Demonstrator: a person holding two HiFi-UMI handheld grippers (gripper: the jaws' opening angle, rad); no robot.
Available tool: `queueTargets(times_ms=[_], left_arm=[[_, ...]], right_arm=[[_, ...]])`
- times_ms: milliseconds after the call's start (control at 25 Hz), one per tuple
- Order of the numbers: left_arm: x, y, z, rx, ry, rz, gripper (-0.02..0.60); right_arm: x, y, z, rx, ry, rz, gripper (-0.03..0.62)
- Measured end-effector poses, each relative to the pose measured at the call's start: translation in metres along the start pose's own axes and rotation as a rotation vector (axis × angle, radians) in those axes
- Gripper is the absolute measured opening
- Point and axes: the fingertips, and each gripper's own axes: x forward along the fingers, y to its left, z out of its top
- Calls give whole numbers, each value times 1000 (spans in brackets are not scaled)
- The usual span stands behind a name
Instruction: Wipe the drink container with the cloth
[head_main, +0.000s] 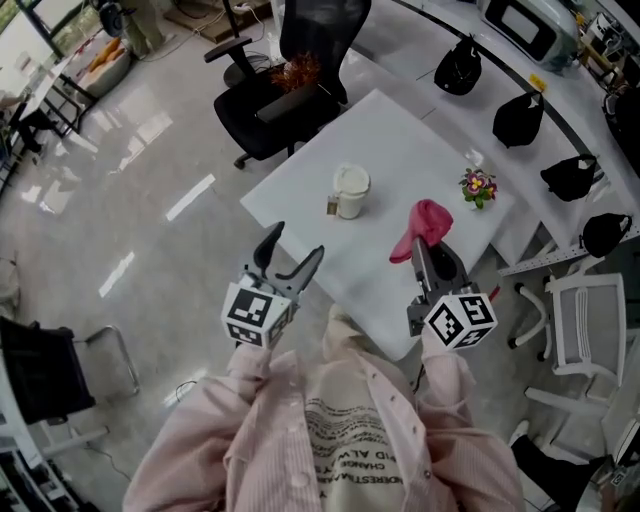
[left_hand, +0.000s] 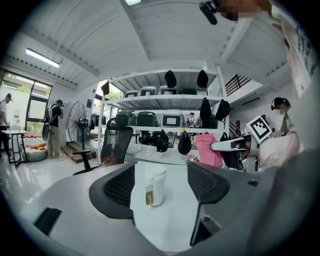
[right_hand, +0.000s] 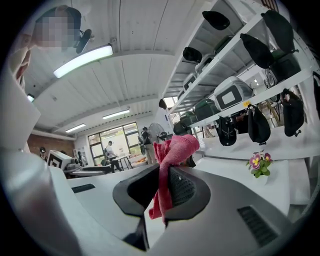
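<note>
Head view, steeply down over a person in a pale pink striped shirt, a two-jaw gripper in each hand, both held out toward a white square table (head_main: 400, 125). Near the middle of the tabletop, upright, a white lidded drink container (head_main: 350, 190) with a small brown tag (head_main: 331, 205) hanging at its side. Toward the far right corner of the table, a small pot of purple and yellow flowers (head_main: 478, 186), well apart from the drink container. At the table's near left edge, the left gripper (head_main: 297, 242), jaws spread wide with nothing between the pads. In the left gripper view, the drink container framed in the gap between the two dark jaws but farther off on the tabletop, untouched. Over the near right part of the table, the right gripper (head_main: 431, 250), jaws clamped together on a pink cloth (head_main: 425, 225). In the right gripper view, the bunched top of the cloth standing above the jaw tips and a strip hanging down through the pinch. Pink cloth to the right of the drink container and apart from it. Beyond the table, a black office chair (head_main: 290, 80) with something orange-brown on its seat. Along the right side, a long white counter (head_main: 560, 130) bearing black rounded objects, kind unclear, and a white chair (head_main: 580, 320) just below it
</note>
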Motion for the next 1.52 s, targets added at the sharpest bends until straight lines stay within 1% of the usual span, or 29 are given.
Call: queueTargets(times_ms=[240, 440, 720, 1080, 1200, 1320, 1520], left_arm=[[45, 15, 0, 5, 38, -33, 310], [79, 18, -10, 43, 111, -98, 324], [120, 27, -21, 65, 172, -159, 336], [156, 33, -42, 93, 268, -251, 344], [166, 30, -53, 115, 312, -291, 347], [175, 30, -60, 136, 347, -326, 348], [187, 29, -69, 139, 371, -382, 350]], right_arm=[[42, -21, 8, 4, 19, 6, 34], [72, -36, 11, 5, 34, 15, 34], [115, -46, 17, -26, 58, 46, 34], [160, -44, 17, -146, 122, 105, 34], [171, -42, 14, -184, 147, 124, 34], [184, -37, 9, -236, 182, 153, 34], [205, -24, -6, -331, 261, 205, 34]])
